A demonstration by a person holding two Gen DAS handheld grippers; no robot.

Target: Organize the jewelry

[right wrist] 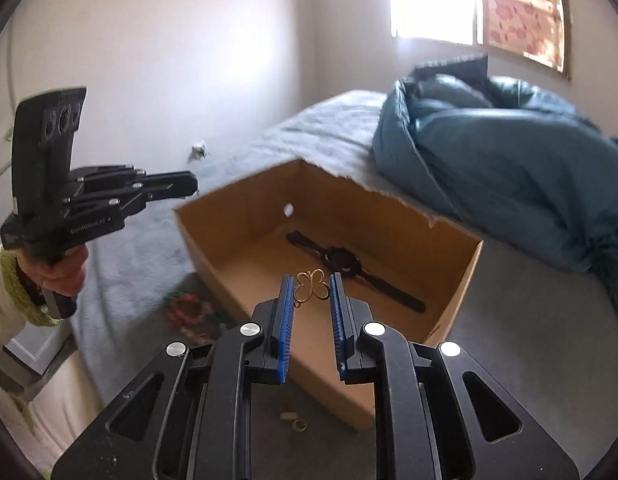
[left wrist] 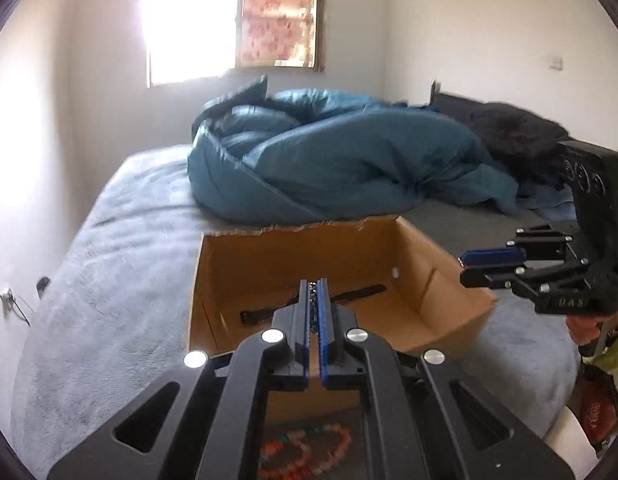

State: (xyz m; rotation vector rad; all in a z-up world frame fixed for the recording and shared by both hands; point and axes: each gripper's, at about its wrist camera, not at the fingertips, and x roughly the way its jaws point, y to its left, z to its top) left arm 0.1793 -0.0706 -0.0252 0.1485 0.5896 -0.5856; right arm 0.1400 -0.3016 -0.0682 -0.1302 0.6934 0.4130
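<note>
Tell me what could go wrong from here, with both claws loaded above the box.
1. The butterfly charm is pinched only at its wing edges in the right claw; it could twist free and miss the box.
2. The chain in the left claw may snag on the pads at release.

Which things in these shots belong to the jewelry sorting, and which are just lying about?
Job:
- cardboard box
- watch inside it
- gold butterfly pendant in right gripper
- chain in left gripper
- bead necklace and rings on the bed

Lying about:
- blue duvet
- black clothing
</note>
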